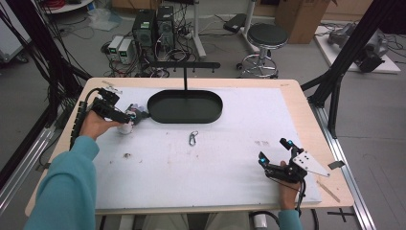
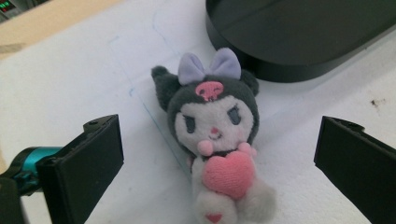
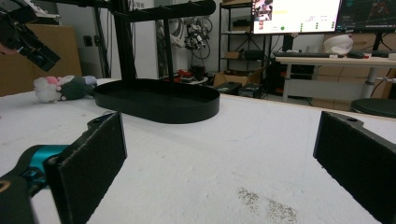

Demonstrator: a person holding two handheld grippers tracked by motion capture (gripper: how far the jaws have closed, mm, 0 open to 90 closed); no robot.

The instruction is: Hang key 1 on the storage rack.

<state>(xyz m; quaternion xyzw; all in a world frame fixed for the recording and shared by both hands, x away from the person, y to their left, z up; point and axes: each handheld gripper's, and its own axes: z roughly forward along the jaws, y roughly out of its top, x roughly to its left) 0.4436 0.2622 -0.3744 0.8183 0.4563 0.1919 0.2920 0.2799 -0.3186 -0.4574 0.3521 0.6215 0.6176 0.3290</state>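
- Left gripper [image 1: 128,116] — jaws spread wide, hovering over the plush toy [image 2: 216,140], not touching it.
- Plush toy lies on the white mat [image 1: 239,143], just beside the black oval tray [image 1: 185,106].
- Metal carabiner [image 1: 193,138] lies mid-mat.
- Right gripper [image 1: 274,151] — jaws spread, empty, near the mat's right edge.

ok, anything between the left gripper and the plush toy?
Nothing visible. The left gripper is open with the plush toy lying on its back between the jaws, neither pad touching it. The black tray sits just behind its head.
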